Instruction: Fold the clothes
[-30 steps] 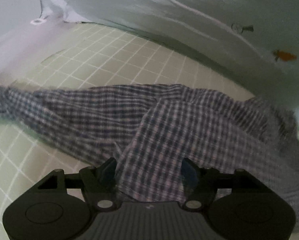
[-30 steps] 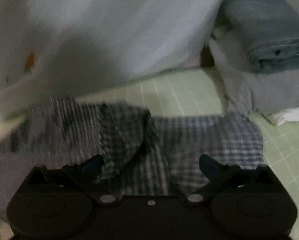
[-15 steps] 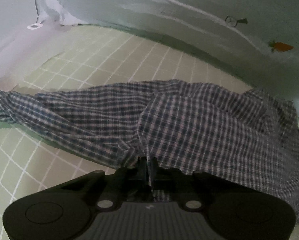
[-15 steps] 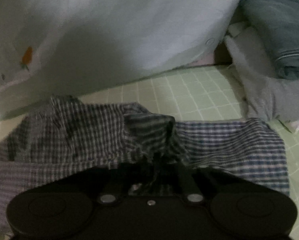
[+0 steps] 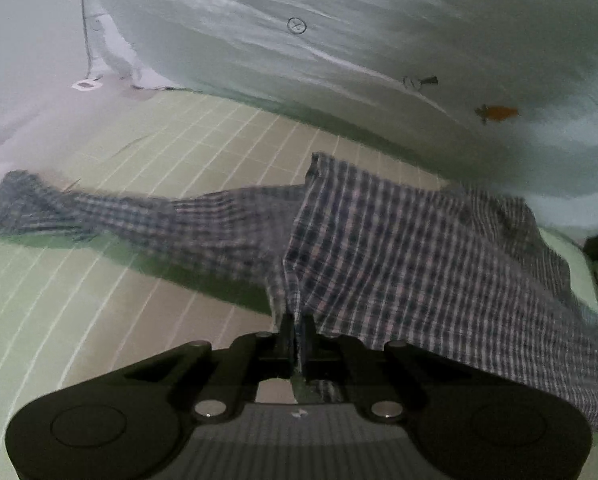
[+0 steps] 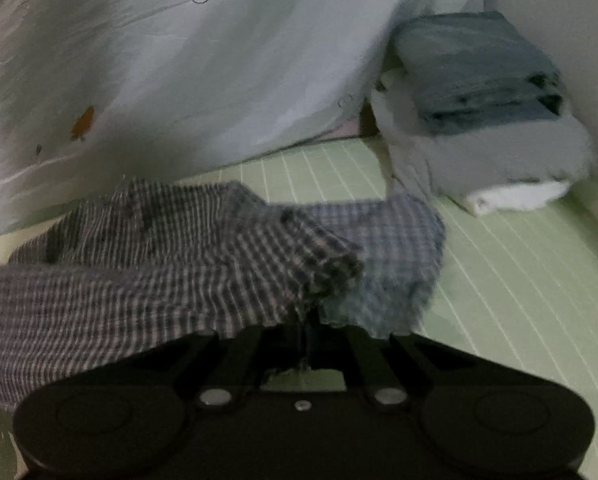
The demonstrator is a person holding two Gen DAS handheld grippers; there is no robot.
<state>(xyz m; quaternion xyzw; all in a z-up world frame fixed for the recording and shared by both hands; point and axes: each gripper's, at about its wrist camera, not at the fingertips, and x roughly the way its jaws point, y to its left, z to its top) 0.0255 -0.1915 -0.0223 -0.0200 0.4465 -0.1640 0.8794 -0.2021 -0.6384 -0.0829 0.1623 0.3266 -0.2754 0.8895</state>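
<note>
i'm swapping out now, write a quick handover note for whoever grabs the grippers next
Left gripper: shut on the checked shirt, pinching a fold at its near edge.
Right gripper: shut on the same shirt, at a bunched edge.
Shirt: lifted at both pinches, one sleeve trailing out to the left on the green grid sheet. Folded stack of clothes sits far right.
Done: both grasps.
Left: spread the shirt flat, fold it, probably add it to the stack.
</note>
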